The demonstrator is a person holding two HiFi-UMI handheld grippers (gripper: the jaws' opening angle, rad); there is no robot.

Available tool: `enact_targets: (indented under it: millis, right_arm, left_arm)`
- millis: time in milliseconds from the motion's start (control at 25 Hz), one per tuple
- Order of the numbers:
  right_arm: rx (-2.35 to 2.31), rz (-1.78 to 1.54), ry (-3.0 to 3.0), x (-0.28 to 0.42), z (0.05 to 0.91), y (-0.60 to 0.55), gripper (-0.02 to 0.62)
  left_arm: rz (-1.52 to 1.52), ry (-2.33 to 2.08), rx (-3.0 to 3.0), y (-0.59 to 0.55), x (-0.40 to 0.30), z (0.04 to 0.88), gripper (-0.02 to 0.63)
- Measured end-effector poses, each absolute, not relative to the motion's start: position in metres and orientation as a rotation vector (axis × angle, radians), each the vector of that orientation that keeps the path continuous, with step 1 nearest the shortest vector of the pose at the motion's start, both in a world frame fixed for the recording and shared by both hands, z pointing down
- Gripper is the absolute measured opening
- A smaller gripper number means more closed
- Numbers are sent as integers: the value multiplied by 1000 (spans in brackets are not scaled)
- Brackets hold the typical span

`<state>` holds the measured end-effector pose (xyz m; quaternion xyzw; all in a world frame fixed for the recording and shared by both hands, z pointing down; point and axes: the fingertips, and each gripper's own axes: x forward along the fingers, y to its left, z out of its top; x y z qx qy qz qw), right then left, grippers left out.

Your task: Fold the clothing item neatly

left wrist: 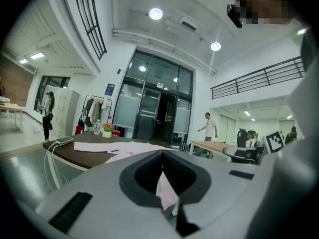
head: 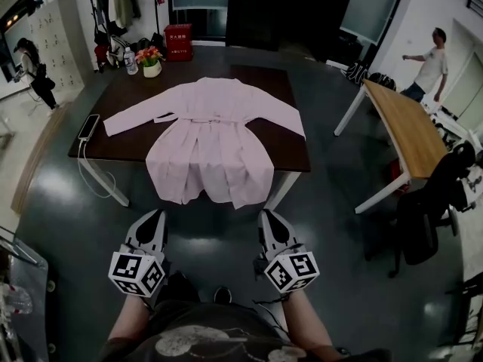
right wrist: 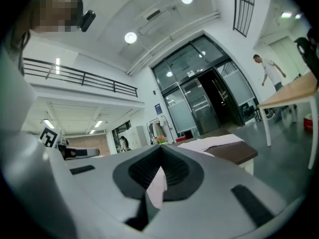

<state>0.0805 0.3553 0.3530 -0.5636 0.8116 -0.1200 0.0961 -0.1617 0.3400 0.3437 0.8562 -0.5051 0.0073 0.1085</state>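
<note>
While both sets of jaws are clenched empty, left gripper and right gripper are side by side; pink garment lies spread on worktop ahead, well apart from both.

Dark brown table, phone at its left edge, white cable hanging down from it, flower pot and water bottle at the far end, red box beyond, wooden table to the right, person standing behind it
</note>
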Motion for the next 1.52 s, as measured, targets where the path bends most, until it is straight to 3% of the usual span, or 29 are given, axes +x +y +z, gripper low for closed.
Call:
enact_targets:
  millis: [480,1200,1520]
  right_arm:
    - [-1801,-260,2483,36,374,309,-9]
    - [-1828,-365,2516,-129,373,111,-9]
    - [-1672,-496,2793,-134,407,120,-9]
  left_arm:
    - [73,-1457,2541,281,-202,362,11]
    - [100,-1307,2514,83,-339,387,11]
    - [122,-1314,2509,47,-334,394,11]
